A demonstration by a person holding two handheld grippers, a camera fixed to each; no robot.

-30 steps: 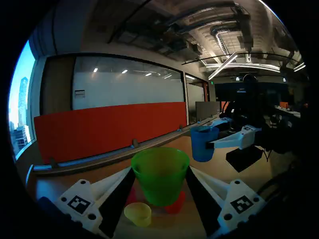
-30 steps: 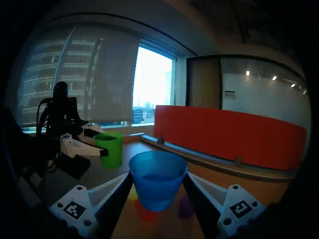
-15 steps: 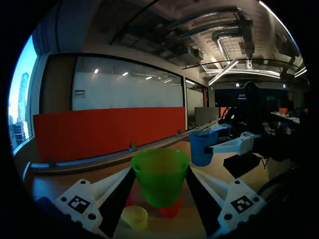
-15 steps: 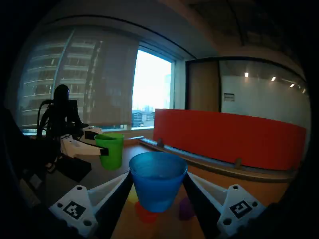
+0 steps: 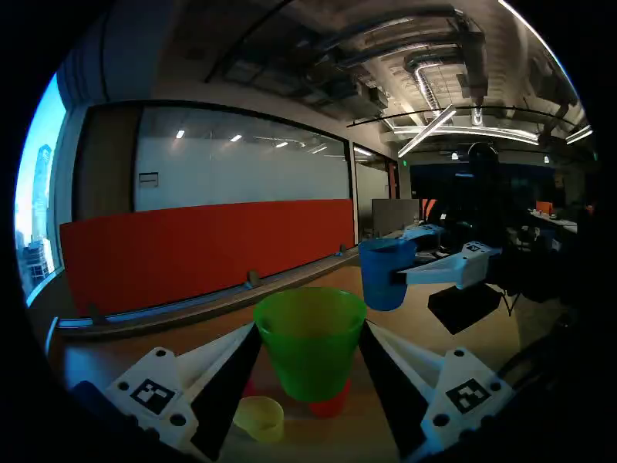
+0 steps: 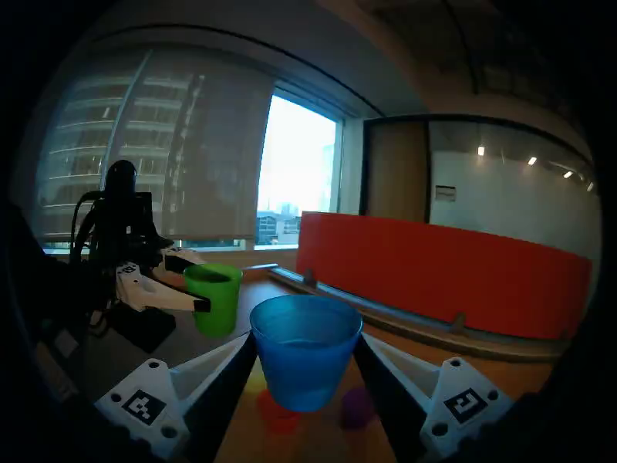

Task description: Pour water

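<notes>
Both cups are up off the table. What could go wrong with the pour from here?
The blue cup in the right gripper is apart from the green cup in the left gripper; tipping before the rims meet would likely wet the table. Lowering either could knock the small yellow cup below.

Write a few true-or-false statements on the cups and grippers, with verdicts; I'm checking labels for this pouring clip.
1. The left gripper holds a green cup. True.
2. The blue cup is tipped over the green cup, pouring. False: it stands upright, apart from the green cup.
3. A small yellow cup sits on the table below the green cup. True.
4. The right gripper is open and empty. False: both fingers press on the blue cup.
</notes>
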